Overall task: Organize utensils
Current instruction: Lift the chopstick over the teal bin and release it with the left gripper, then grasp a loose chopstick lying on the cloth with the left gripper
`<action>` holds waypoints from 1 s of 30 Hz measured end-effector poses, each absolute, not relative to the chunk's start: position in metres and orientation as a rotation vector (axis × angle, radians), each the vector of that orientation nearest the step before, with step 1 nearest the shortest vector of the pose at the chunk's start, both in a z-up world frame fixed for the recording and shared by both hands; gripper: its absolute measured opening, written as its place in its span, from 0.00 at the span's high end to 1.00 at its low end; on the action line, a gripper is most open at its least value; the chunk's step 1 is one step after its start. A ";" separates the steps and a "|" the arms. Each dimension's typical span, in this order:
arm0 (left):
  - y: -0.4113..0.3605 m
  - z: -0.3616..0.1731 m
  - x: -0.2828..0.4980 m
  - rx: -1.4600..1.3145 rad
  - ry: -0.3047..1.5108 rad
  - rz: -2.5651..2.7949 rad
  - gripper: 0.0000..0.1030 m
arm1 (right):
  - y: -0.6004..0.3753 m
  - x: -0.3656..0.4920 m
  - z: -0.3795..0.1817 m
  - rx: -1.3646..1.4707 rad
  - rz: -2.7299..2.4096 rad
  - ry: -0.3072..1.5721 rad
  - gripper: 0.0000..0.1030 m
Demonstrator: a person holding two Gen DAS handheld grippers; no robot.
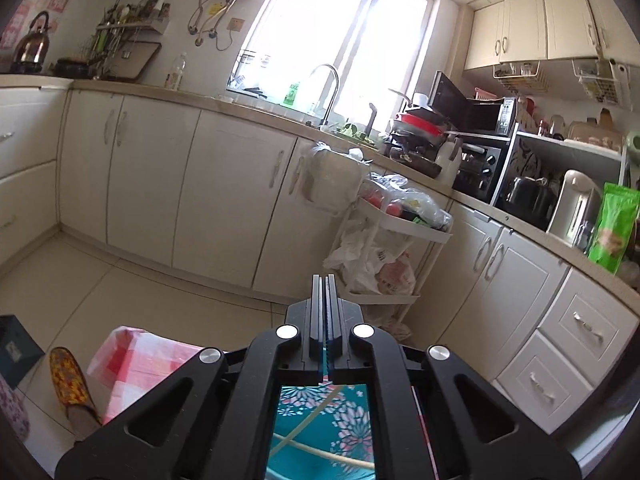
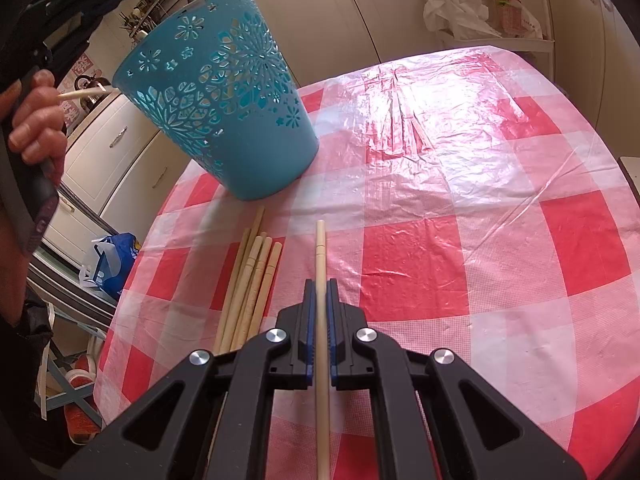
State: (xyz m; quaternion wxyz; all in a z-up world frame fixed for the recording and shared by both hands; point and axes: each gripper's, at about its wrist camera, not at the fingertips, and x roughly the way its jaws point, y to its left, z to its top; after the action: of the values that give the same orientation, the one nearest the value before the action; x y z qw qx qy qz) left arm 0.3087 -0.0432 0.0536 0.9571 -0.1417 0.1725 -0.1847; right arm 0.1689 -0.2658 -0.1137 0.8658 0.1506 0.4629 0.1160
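A: Already we have some pale wooden chopsticks (image 2: 224,92) inside the perforated blue plastic basket (image 2: 216,92); five more (image 2: 250,280) lie loose on the red-checked desk (image 2: 460,200).

B: Our right gripper (image 2: 320,300) is clamped on a sixth chopstick (image 2: 320,248), long axis pointing away toward the basket. Our left gripper (image 1: 326,292) is fully closed above the basket, apparently empty.
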 end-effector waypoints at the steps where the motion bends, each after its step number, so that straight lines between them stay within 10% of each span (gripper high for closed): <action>1: -0.045 0.054 0.310 -0.294 0.357 -0.381 0.99 | -0.266 0.169 -0.114 0.316 0.243 0.970 0.94; 11: 0.024 0.014 0.297 -0.474 0.504 -0.328 0.99 | -0.266 0.169 -0.113 0.316 0.244 0.970 0.94; 21: 0.082 -0.127 0.269 -0.329 1.050 -0.055 0.93 | -0.265 0.169 -0.113 0.310 0.241 0.971 0.94; 30: 0.022 -0.126 0.296 0.032 1.020 0.017 0.53 | -0.266 0.169 -0.113 0.316 0.244 0.972 0.94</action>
State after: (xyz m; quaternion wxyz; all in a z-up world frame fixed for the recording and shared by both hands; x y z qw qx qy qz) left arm 0.2959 0.0219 -0.1260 0.8725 0.0152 0.4882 0.0084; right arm 0.1691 -0.2659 -0.1133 0.8651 0.1510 0.4639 0.1166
